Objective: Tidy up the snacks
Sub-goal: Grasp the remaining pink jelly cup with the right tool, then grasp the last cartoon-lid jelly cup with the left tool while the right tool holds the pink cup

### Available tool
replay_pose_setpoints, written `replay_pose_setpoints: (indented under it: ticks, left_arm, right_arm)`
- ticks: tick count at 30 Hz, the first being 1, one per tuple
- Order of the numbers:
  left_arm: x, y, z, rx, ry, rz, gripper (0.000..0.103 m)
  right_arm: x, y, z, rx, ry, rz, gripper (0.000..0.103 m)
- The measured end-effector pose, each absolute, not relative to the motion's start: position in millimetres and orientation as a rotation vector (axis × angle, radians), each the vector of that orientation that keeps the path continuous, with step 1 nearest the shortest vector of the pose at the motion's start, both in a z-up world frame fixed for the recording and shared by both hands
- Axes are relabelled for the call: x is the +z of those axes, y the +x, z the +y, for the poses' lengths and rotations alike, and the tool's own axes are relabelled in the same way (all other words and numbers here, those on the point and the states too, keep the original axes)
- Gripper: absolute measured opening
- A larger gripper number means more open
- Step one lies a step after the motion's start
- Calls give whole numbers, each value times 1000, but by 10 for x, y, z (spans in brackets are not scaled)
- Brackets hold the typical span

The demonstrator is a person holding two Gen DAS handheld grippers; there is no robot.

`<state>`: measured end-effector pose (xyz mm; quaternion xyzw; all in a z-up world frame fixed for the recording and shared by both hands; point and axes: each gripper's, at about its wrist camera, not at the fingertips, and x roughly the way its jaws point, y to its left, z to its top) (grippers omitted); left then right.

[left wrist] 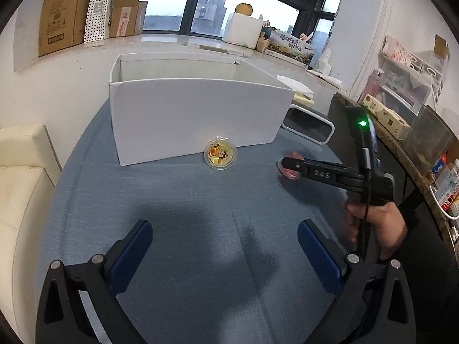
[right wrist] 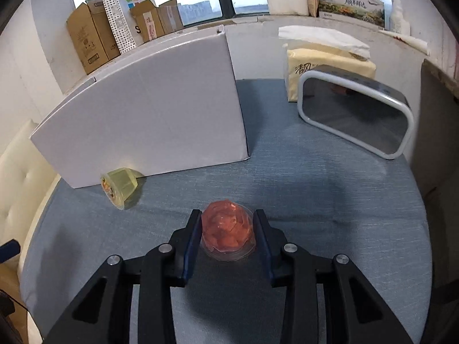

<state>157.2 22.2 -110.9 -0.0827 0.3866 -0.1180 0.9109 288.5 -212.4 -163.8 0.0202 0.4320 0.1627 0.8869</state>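
Two jelly cups await sorting: the right gripper pinches a red translucent plastic jelly cup, likely bound for the open white cardboard box; a yellow jelly cup lies tipped against it; the left gripper gapes empty.

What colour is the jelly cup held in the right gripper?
Translucent red-orange jelly cup, clamped in the right gripper; clearest in the right wrist view.

Matt woven blue cloth over the table; smooth matt white cardboard box; glossy clear plastic on the red jelly cup and yellow jelly cup; matt black plastic right gripper with blue rubbery pads
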Motion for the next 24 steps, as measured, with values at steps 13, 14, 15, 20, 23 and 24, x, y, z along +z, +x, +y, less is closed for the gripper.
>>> replay_pose_setpoints:
  ticks: [13, 14, 15, 20, 23, 24]
  left_arm:
    - [-1294, 2555, -49, -160, -142, 823, 103]
    - [-1333, 2623, -82, -154, -133, 831, 103]
    - [-1387, 2703, -120, -153, -125, 843, 103]
    - [-1583, 2955, -248, -112, -81, 872, 102]
    - [-1623, 3065, -255, -115, -91, 881, 91]
    - [-1627, 3092, -252, -109, -86, 886, 86]
  right_arm:
    - [-1321, 2471, -2179, 417, 75, 824, 36]
    - [-1294, 2425, -2193, 425, 87, 817, 36]
    - [-1257, 2363, -2199, 429, 86, 807, 36]
    - [-1113, 2102, -2213, 438, 71, 769, 36]
    - [-1063, 1986, -2266, 435, 75, 752, 36]
    - [-1050, 1952, -2279, 427, 63, 745, 36]
